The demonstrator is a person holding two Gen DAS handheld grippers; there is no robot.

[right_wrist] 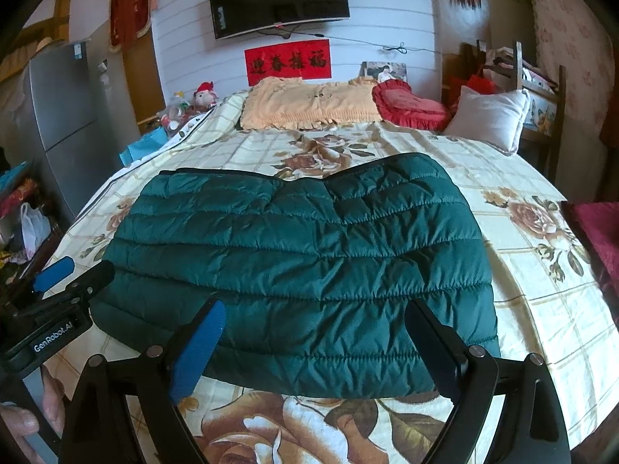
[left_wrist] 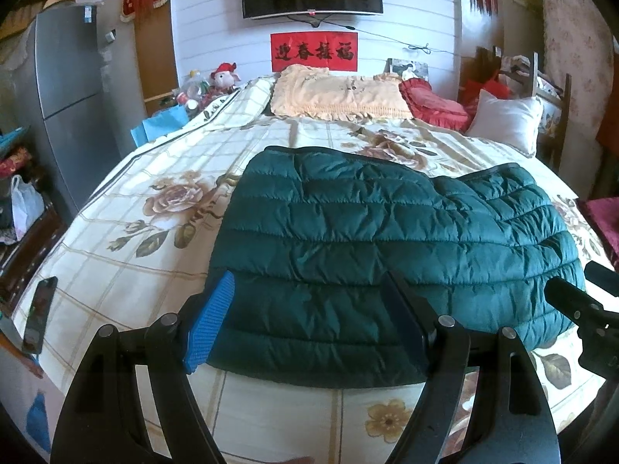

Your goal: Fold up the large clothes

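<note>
A dark green quilted jacket point(left_wrist: 387, 239) is lying flat across the near half of the bed point(left_wrist: 162, 232), already doubled over into a broad padded slab, its dark-trimmed edge facing the pillows. The left tongs point(left_wrist: 309, 317) are hovering at the jacket's near left corner, spread wide, blue pad point(left_wrist: 209, 324) on one side and the dark pad on the other, nothing pinched between them. The right tongs point(right_wrist: 315, 348) are sitting over the near edge towards the jacket's right side, also spread wide and gripping nothing; whether the pads are brushing the fabric is hard to tell. The floral bedspread point(right_wrist: 522, 270) is showing all round the jacket. A phone point(left_wrist: 38, 313) is resting at the bed's left edge, well apart from the jacket. A cream pillow point(left_wrist: 340, 96), a red cushion point(left_wrist: 433, 104) and a white pillow point(left_wrist: 503, 123) are lining the far end.
</note>
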